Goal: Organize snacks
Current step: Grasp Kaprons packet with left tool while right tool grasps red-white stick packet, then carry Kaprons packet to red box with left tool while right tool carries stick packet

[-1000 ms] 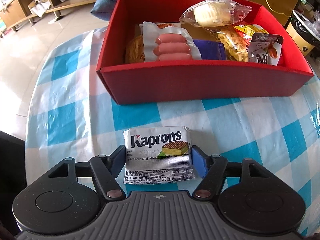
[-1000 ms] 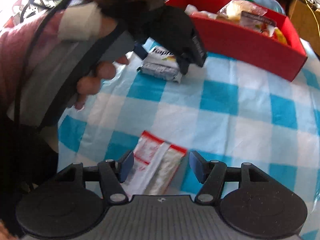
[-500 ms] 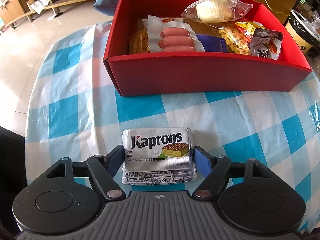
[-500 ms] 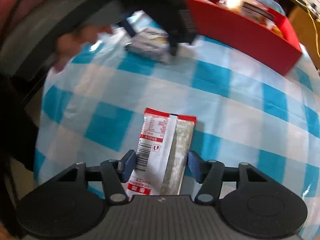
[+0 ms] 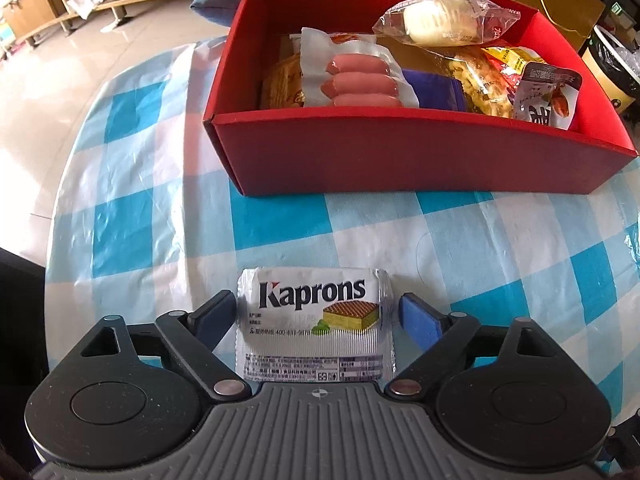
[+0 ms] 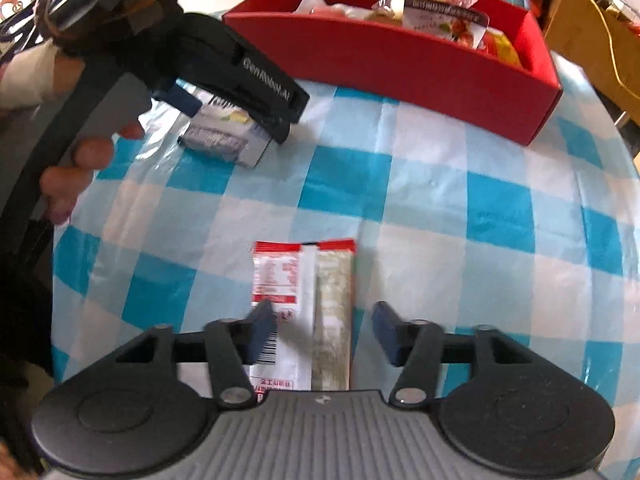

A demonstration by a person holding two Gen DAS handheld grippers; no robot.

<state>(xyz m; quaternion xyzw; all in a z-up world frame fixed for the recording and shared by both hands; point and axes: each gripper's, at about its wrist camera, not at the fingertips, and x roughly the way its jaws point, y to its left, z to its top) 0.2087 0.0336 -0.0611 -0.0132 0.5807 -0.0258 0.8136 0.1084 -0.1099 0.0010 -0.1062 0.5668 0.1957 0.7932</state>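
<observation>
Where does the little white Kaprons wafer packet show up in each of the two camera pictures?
Left wrist view: the wafer packet lies bottom centre, between the left tool's two fingers.
Right wrist view: the same packet sits upper left on the checked tablecloth, partly hidden under that left tool.
Shared landmark: the red box of snacks beyond it.

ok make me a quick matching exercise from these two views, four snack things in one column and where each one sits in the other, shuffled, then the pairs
Things:
1. Kaprons wafer pack
2. red-and-white sachet
3. sausage pack
4. red box

Places:
A. inside the box, on top of other snacks
B. flat on the checked cloth, between the open fingers of the right gripper
C. on the cloth, at the far side of the table
D. on the cloth, between the fingers of the left gripper

Pairs: 1-D, 2-B, 3-A, 4-C
</observation>
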